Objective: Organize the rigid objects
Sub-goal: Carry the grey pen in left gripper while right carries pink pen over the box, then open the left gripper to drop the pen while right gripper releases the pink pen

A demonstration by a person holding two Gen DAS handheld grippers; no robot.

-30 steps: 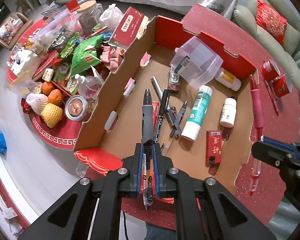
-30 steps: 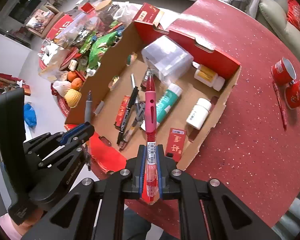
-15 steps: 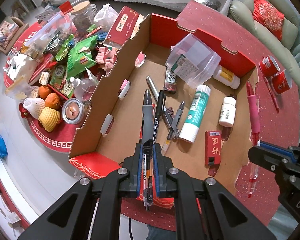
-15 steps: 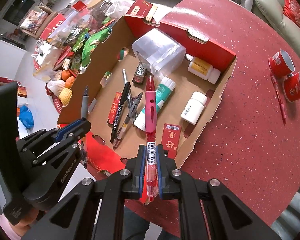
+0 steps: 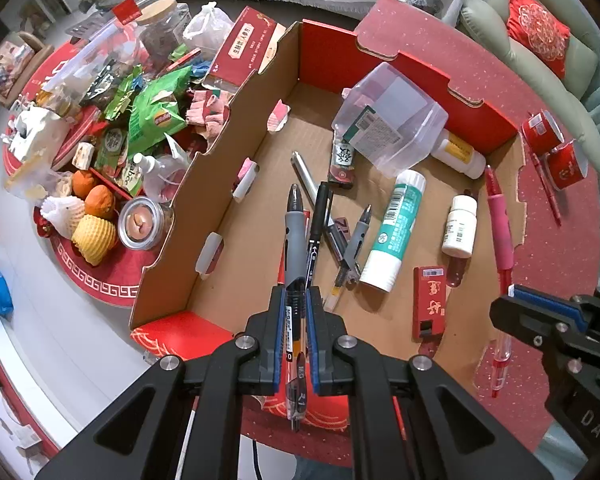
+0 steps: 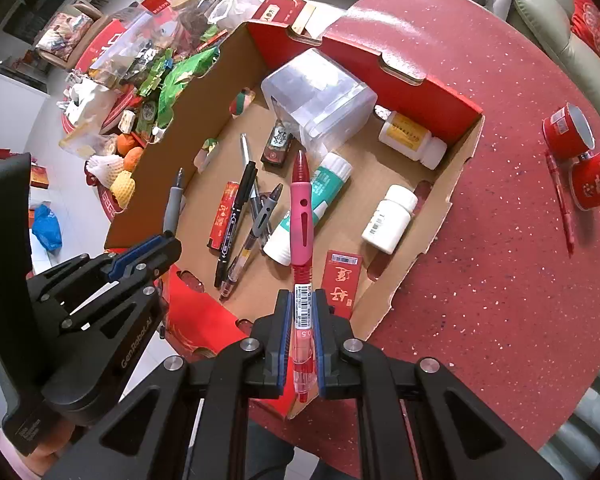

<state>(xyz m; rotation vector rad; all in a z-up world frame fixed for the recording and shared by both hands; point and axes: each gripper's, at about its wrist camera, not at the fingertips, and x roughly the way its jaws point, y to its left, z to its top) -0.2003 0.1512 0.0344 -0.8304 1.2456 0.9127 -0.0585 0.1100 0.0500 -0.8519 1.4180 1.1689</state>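
My left gripper (image 5: 295, 300) is shut on a grey pen (image 5: 293, 236), held above the near end of the open cardboard box (image 5: 220, 152). My right gripper (image 6: 302, 304) is shut on a pink pen (image 6: 301, 216), held above the box's near right corner. The pink pen also shows in the left wrist view (image 5: 502, 236), and the grey pen in the right wrist view (image 6: 173, 204). In the box lie several pens (image 5: 320, 220), a teal glue stick (image 5: 394, 232), two white bottles (image 5: 459, 226), a clear plastic tub (image 5: 388, 120) and a red lighter (image 5: 430, 300).
The box sits on a round red table (image 6: 500, 280). Two red cups (image 6: 580, 156) and a red pen (image 6: 562, 204) lie on the table to the right. Left of the box, a lower table holds snack bags (image 5: 152, 116), fruit (image 5: 96, 216) and a jar (image 5: 156, 28).
Both grippers have risen slightly and drawn back from the box, each with its pen in it. The box looks a little smaller and shifted right in the left wrist view.
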